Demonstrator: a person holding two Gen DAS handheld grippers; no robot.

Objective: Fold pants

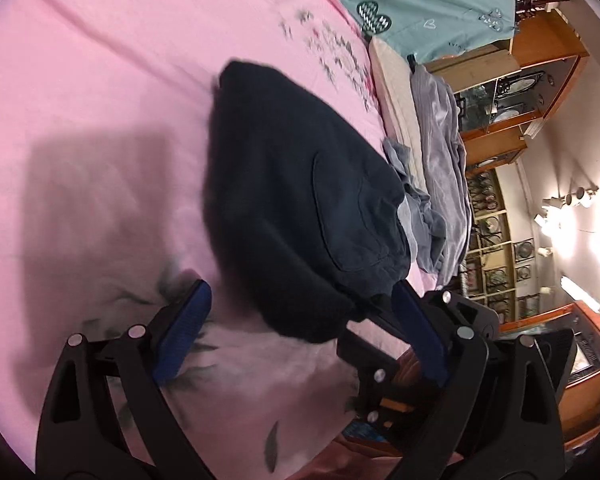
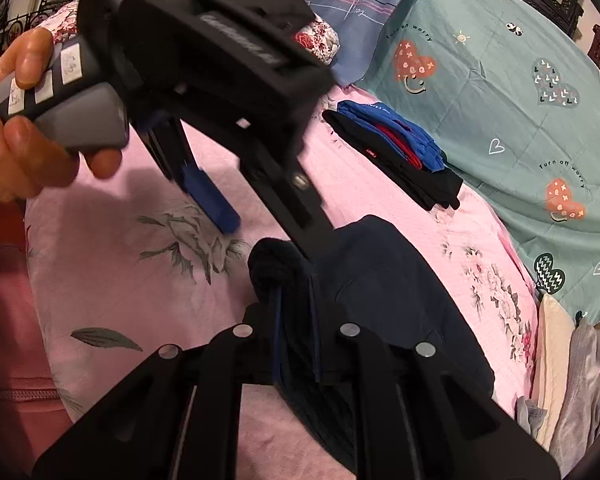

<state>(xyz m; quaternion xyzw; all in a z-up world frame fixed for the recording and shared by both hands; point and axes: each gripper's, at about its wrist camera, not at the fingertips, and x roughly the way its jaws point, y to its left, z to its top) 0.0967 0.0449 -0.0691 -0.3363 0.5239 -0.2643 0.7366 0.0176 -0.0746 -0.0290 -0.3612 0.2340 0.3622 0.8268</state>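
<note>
The dark navy pants (image 1: 296, 200) lie folded on the pink flowered bedsheet (image 1: 92, 92), back pocket up. My left gripper (image 1: 300, 300) is open, its blue pads on either side of the pants' near bunched edge, not closed on it. In the right wrist view the pants (image 2: 384, 292) lie ahead, and my right gripper (image 2: 296, 308) is shut on a bunched fold of them. The left gripper (image 2: 268, 224) reaches in from the upper left, held by a hand (image 2: 24, 120), jaws spread above the same edge.
A stack of folded black, red and blue clothes (image 2: 400, 152) lies farther back on the bed. A teal heart-print quilt (image 2: 500, 100) covers the back. Grey and lilac fabrics (image 1: 440, 168) hang at the bed's right edge. Wooden cabinets (image 1: 516, 92) stand beyond.
</note>
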